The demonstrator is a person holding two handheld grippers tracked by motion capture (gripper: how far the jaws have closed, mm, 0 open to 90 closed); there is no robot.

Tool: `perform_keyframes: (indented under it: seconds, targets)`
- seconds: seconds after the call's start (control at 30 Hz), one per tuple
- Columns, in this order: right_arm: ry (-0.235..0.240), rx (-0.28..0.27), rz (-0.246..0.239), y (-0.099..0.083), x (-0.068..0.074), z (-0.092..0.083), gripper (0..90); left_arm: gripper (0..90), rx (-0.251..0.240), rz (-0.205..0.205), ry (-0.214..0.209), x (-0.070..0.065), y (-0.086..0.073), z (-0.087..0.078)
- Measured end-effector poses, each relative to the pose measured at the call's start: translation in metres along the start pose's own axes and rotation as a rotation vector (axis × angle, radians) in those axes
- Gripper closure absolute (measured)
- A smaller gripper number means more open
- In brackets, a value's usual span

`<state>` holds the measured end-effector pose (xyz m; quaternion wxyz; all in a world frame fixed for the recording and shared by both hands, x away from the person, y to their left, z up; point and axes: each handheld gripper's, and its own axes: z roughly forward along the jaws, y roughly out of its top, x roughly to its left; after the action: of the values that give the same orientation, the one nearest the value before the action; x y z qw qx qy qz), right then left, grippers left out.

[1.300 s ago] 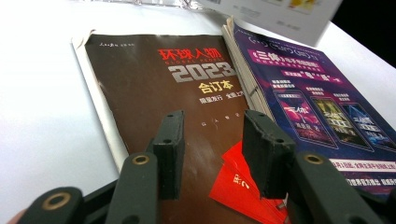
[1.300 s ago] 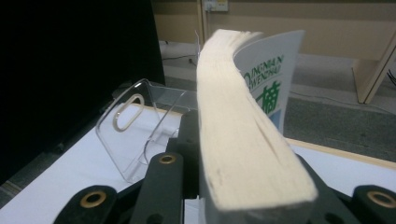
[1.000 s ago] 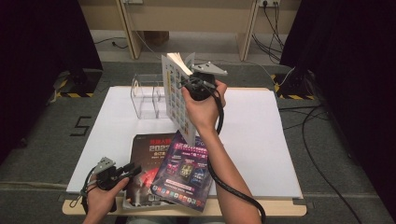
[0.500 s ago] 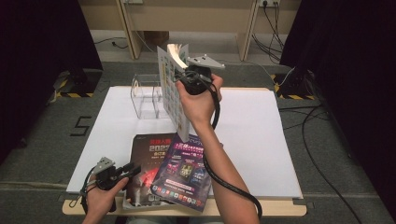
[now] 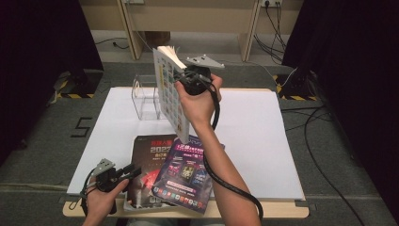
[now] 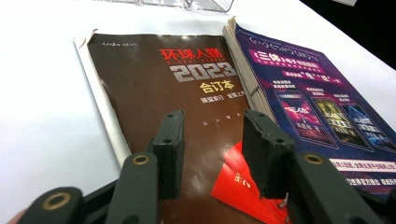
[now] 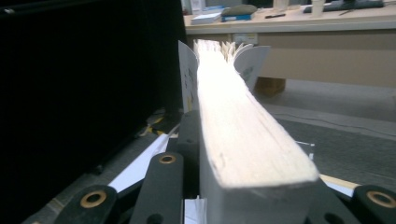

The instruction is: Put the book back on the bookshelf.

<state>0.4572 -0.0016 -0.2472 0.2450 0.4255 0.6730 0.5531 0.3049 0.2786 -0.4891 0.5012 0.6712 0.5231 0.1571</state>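
My right gripper (image 5: 184,81) is raised over the middle of the table, shut on a thick white-covered book (image 5: 169,96) that hangs nearly upright. In the right gripper view the book's pale page edges (image 7: 243,130) run away between the jaws, and one black finger (image 7: 189,140) presses its left cover. A dark brown magazine (image 5: 148,157) and a purple magazine (image 5: 186,172) lie at the table's front edge, the purple one overlapping it. My left gripper (image 5: 133,171) rests low at the front left. It stands open (image 6: 215,149) just above the brown magazine (image 6: 187,88), beside the purple magazine (image 6: 308,98).
A clear acrylic holder (image 5: 146,96) stands on the white tabletop (image 5: 263,132) just left of the raised book; its base shows as a clear strip (image 6: 187,3). Black curtains flank the table, cables trail on the floor at right, and a wooden bench runs behind.
The right gripper has carried the book slightly left and farther back, toward the clear holder. The left gripper has stayed where it was.
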Motion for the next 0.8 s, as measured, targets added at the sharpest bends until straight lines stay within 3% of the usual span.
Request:
perform_keyframes:
  seconds: [0.17,0.2,0.33,0.53,0.7,0.8]
  targets:
    - [-0.041,0.001,0.005,0.0,-0.017,0.003,74.4,58.8,0.001,0.0,-0.002,-0.001,0.0,0.001]
    - [-0.047,0.001,0.025,0.0,-0.027,0.004,74.5,58.8,0.004,0.002,0.0,-0.001,0.0,0.001]
    - [-0.057,0.0,0.055,-0.003,-0.041,0.003,74.4,58.8,0.006,0.002,-0.001,-0.001,0.0,0.002]
    - [-0.066,0.011,0.074,-0.005,-0.051,-0.001,74.5,58.8,0.007,0.002,-0.002,-0.002,-0.001,0.002]
    - [-0.084,0.009,0.061,-0.008,-0.052,-0.002,74.4,58.8,0.005,0.003,-0.001,-0.002,-0.001,0.002]
    - [-0.087,0.001,0.085,-0.011,-0.06,-0.002,74.5,58.9,0.009,0.004,-0.003,-0.002,-0.001,0.003]
